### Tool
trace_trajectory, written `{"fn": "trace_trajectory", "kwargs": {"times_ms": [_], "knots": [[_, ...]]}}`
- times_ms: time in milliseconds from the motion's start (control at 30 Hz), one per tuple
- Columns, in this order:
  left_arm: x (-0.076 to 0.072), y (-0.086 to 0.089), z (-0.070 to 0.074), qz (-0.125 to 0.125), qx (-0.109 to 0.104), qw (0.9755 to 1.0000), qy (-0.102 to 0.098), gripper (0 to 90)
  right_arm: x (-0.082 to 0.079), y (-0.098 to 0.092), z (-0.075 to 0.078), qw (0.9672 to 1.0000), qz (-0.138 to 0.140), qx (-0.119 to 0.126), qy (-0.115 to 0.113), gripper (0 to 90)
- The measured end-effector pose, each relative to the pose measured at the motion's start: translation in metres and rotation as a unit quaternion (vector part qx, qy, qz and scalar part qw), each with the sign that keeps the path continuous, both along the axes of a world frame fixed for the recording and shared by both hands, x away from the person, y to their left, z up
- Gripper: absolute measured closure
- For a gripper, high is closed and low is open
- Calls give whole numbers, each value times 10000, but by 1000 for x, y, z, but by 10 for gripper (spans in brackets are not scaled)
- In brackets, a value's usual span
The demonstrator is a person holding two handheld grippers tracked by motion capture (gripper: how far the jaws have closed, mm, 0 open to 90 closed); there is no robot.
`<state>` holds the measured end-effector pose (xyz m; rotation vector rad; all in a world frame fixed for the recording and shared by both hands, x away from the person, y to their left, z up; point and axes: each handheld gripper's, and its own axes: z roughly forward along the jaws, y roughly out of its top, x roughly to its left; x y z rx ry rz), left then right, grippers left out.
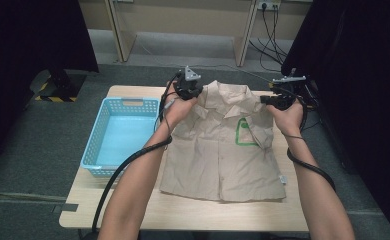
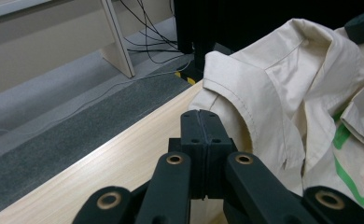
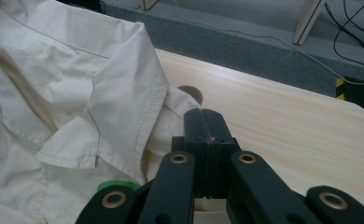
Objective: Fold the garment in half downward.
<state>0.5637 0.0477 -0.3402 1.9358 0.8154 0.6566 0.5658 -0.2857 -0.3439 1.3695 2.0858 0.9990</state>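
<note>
Both grippers, left gripper (image 1: pixel 187 91) and right gripper (image 1: pixel 278 102), are sitting pressed together at the far shoulders of the beige shirt (image 1: pixel 223 150) that's lying on the table (image 1: pixel 193 212), maybe pinching fabric (can't tell), so it's probably risking slipping and bunching near the collar.

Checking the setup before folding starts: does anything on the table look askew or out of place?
The beige shirt lies flat lower down, but both short sleeves are folded in over the chest, one partly covering the green logo. The blue basket overhangs the table's left edge.

grey carpet floor (image 1: pixel 33 150), pale wooden table (image 1: pixel 193 210), black curtains (image 1: pixel 28 35), floor cables (image 1: pixel 270 30)
</note>
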Motion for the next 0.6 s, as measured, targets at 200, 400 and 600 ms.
{"fn": "trace_trajectory", "kwargs": {"times_ms": [200,400,600], "knots": [[-11,-1,3,-156,146,9997,-93,898,-13,-4,3,9999,53,62,-137,900],[-17,2,-2,-215,154,9996,-60,898,-26,-5,4,9996,142,37,-222,900],[-27,8,-3,-306,253,9991,-121,898,-40,0,7,9990,282,-14,-336,900]]}}
